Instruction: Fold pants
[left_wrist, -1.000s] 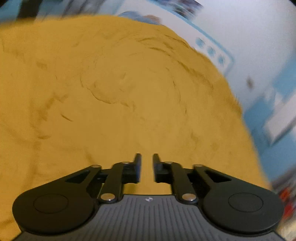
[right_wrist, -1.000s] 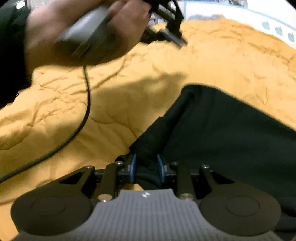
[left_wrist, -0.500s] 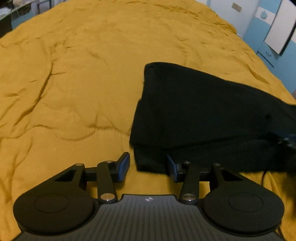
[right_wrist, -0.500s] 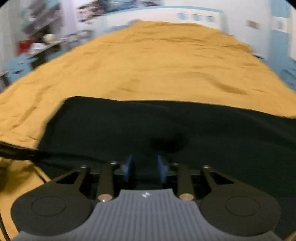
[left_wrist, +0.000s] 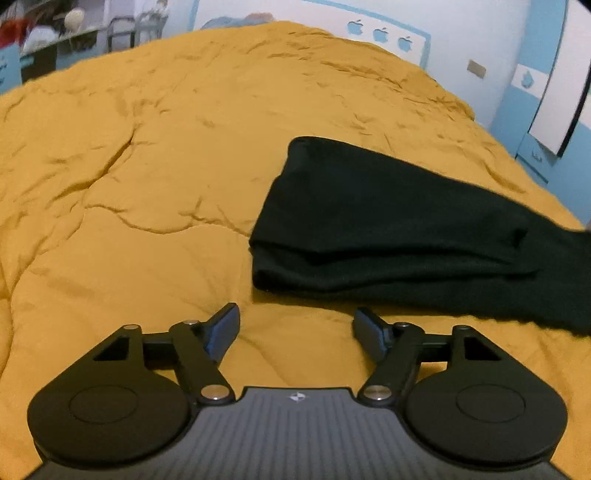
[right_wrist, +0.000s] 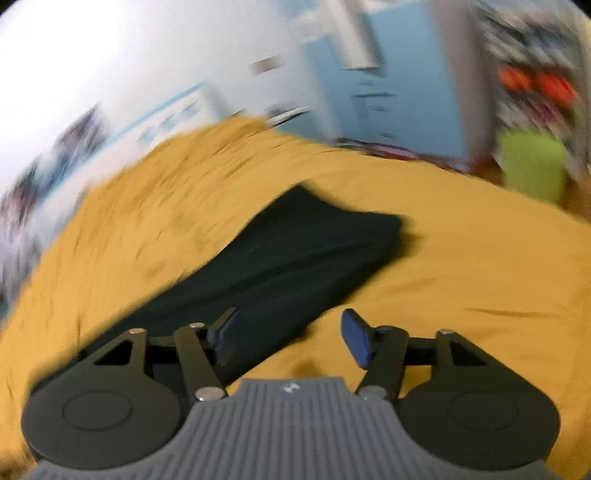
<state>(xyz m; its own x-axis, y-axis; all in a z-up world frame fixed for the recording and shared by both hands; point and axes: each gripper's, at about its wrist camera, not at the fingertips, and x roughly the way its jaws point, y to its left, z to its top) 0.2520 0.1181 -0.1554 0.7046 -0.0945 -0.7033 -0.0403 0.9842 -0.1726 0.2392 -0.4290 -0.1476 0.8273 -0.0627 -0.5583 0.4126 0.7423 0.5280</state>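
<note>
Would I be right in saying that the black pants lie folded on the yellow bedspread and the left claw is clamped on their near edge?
Not quite. The left claw grips nothing: the left wrist view shows its jaws opening, with only bare yellow bedspread between them and the near edge beyond its fingertips. The black pants do lie folded on the bedspread.
</note>
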